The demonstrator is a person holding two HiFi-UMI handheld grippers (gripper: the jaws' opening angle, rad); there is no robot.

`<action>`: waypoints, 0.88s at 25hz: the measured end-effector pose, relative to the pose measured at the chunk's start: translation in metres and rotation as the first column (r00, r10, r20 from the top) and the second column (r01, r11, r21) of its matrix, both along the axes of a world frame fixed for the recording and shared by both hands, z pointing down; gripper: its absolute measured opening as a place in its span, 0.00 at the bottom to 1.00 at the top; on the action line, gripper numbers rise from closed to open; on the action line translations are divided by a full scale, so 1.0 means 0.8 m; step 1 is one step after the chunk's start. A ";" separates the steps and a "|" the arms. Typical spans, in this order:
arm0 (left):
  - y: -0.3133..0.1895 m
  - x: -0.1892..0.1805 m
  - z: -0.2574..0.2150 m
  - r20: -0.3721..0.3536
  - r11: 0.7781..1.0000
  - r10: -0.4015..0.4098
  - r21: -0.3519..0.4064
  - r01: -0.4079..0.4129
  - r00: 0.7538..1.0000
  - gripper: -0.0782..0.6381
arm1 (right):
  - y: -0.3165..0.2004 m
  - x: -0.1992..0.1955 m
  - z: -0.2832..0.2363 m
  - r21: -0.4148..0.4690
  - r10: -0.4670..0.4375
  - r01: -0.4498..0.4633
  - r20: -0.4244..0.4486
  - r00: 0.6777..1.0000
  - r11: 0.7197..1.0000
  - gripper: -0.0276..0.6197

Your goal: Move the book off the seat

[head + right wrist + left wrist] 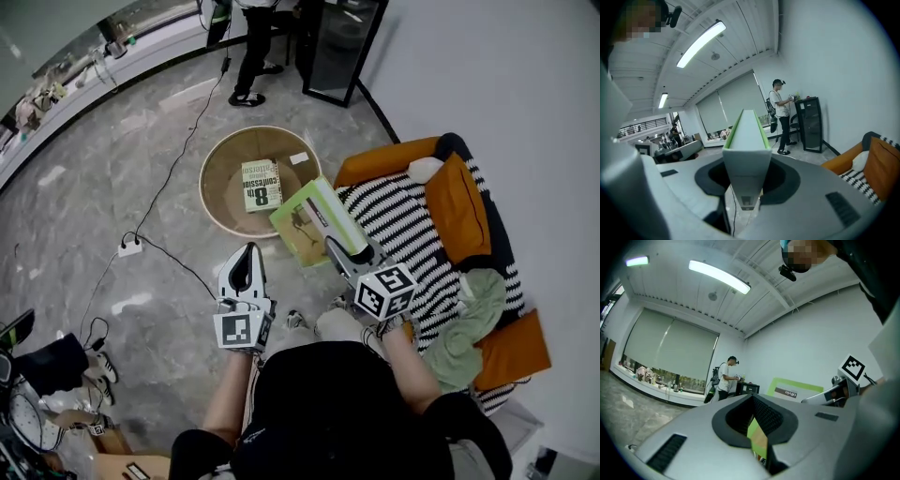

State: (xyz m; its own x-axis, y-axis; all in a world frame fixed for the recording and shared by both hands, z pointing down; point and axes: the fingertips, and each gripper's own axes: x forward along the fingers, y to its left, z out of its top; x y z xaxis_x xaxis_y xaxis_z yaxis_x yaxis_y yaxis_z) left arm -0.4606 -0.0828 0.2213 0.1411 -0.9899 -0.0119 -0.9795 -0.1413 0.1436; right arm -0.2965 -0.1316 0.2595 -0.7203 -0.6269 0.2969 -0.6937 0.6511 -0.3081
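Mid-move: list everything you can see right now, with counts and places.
green book: one, light green, in the right gripper
basket: one, tan, on floor
second book: one, green-white, in the basket
seat: one, orange, by wall
blanket: one, black-white striped, over seat
cushion: one, orange, on seat
pillow: one, white, on seat
cloth: one, pale green, on seat
power strip: one, white, on floor
cabinet: one, black, far end
bystander: one, beside cabinet
left gripper: one, grey, jaws together, empty
right gripper: one, grey, shut on green book
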 end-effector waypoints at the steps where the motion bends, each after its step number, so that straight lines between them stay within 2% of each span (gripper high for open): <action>1: 0.005 -0.008 -0.001 -0.003 1.000 -0.015 0.002 0.015 1.000 0.12 | 0.000 -0.010 0.000 -0.001 -0.015 0.015 0.000 1.000 1.000 0.27; 8: 0.029 -0.047 0.015 0.020 0.993 -0.116 -0.036 0.116 0.993 0.12 | -0.009 -0.052 0.005 -0.020 -0.084 0.085 0.028 0.996 0.996 0.27; 13: 0.023 -0.066 0.018 0.028 0.983 -0.174 -0.046 0.175 0.984 0.12 | -0.022 -0.076 0.018 -0.047 -0.137 0.139 0.028 0.990 0.989 0.27; 17: 0.008 -0.071 0.024 0.019 0.980 -0.193 -0.049 0.193 0.981 0.12 | -0.044 -0.086 0.027 -0.064 -0.158 0.159 0.027 0.987 0.985 0.27; 22: -0.025 -0.076 0.028 0.047 0.977 -0.201 -0.066 0.204 0.979 0.12 | -0.082 -0.092 0.036 -0.078 -0.176 0.176 0.011 0.984 0.981 0.27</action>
